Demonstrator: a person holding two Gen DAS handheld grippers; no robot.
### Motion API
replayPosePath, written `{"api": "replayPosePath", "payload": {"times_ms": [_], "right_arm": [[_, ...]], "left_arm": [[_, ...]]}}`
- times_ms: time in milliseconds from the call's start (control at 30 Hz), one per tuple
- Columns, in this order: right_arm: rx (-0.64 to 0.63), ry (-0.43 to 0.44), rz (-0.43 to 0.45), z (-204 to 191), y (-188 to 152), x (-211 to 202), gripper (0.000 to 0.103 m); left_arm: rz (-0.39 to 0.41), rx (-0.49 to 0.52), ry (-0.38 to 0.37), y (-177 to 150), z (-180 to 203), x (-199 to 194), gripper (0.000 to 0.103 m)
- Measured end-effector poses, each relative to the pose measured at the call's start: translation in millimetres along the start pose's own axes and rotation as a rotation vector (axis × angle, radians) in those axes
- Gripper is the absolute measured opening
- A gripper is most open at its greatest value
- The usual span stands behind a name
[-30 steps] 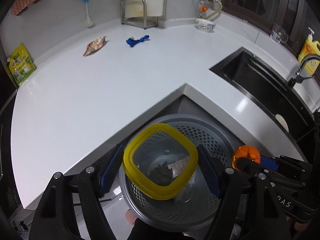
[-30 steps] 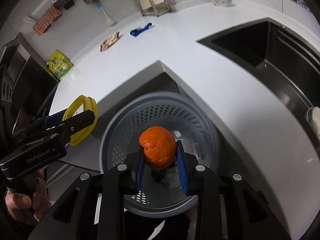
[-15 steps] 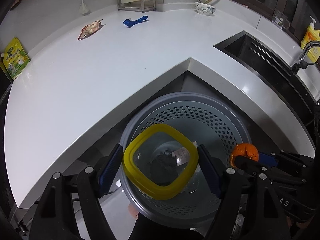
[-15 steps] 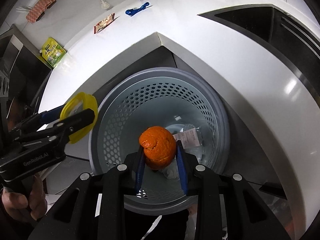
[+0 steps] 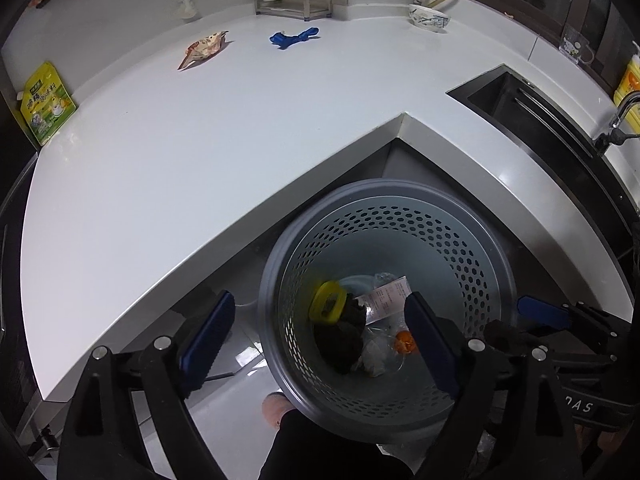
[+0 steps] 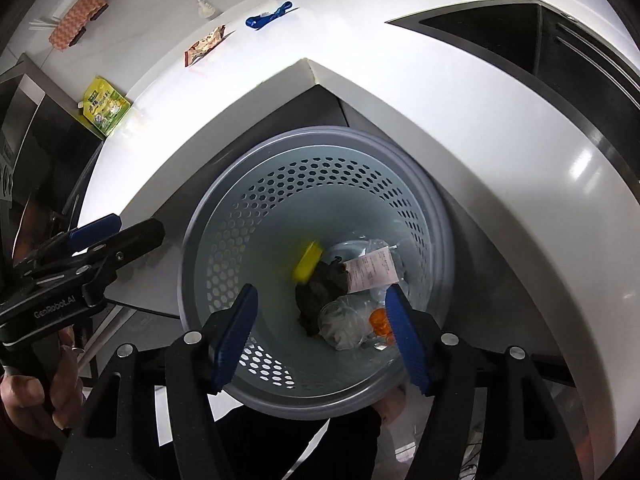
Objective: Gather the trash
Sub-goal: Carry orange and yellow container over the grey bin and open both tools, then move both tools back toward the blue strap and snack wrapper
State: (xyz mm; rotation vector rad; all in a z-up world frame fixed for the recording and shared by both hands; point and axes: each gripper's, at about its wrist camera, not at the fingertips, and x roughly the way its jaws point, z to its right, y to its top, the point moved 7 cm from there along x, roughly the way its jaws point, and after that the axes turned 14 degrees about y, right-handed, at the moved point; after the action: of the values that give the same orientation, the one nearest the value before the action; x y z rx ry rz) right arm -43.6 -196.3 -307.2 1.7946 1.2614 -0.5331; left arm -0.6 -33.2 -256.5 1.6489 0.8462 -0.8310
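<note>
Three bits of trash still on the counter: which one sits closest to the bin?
The crumpled snack wrapper, brown and white. It lies nearer the bin than the blue scrap behind it and the green pouch at the far left edge.

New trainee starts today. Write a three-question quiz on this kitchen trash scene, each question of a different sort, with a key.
1. True or false: the left tool is clamped on the yellow lid.
2. Multiple choice: where is the orange peel? A) on the countertop B) in the sink C) inside the trash basket
3. Fill in: two bits of litter lie on the countertop near the back wall, the snack wrapper and the ____ scrap.

Key:
1. False. Both that one and the right tool stand open and empty over the basket; the lid is inside it.
2. C, beside a crumpled clear bag and a receipt.
3. blue.
</note>
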Motion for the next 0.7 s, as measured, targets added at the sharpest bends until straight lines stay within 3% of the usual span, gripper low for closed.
{"api": "replayPosePath", "payload": {"times_ms": [700], "right_arm": [[-0.044,0.017,0.027,-3.7,13.8,-34.2,0.064]], "left_arm": [[0.054,-0.011,0.013,20.6,6.9,-34.5,0.088]]}}
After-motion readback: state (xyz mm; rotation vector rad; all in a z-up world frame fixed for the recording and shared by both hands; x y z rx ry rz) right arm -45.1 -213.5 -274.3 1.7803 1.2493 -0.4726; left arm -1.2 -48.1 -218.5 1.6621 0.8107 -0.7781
